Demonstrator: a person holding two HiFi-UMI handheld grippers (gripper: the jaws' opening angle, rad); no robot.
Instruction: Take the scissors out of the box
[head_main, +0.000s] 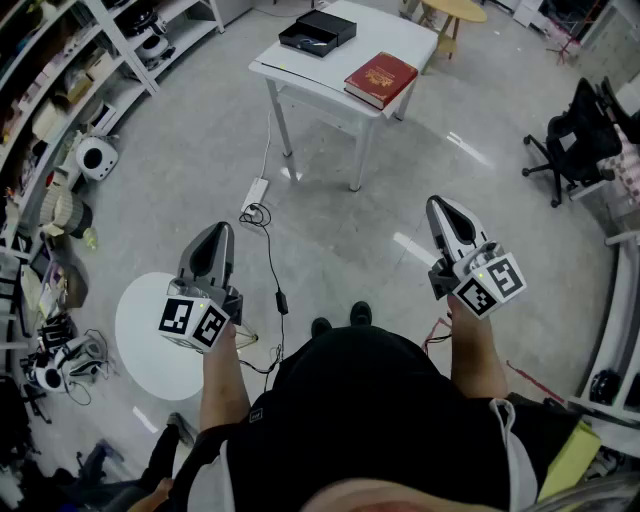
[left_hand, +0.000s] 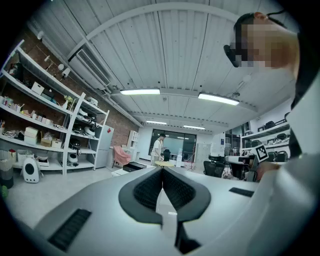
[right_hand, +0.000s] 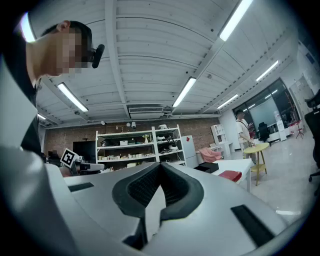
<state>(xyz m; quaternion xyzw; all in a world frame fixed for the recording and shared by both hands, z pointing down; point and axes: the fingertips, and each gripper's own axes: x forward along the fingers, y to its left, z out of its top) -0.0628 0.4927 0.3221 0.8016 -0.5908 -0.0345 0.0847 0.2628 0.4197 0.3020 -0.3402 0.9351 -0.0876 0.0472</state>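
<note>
Firstly, scissors: too small to make out; their box (head_main: 318, 32), black, shallow and rectangular, lay open on the table's far corner.
Table (head_main: 400, 40): white, flat-topped, slim-legged.
Book (head_main: 381, 79): red hardcover, at the table's near edge.
Left gripper (head_main: 217, 232): grey shell, ribbed black pads pressed together, empty, well apart from the table.
Right gripper (head_main: 438, 207): likewise closed on nothing.
Floor (head_main: 350, 240): glossy grey.
</note>
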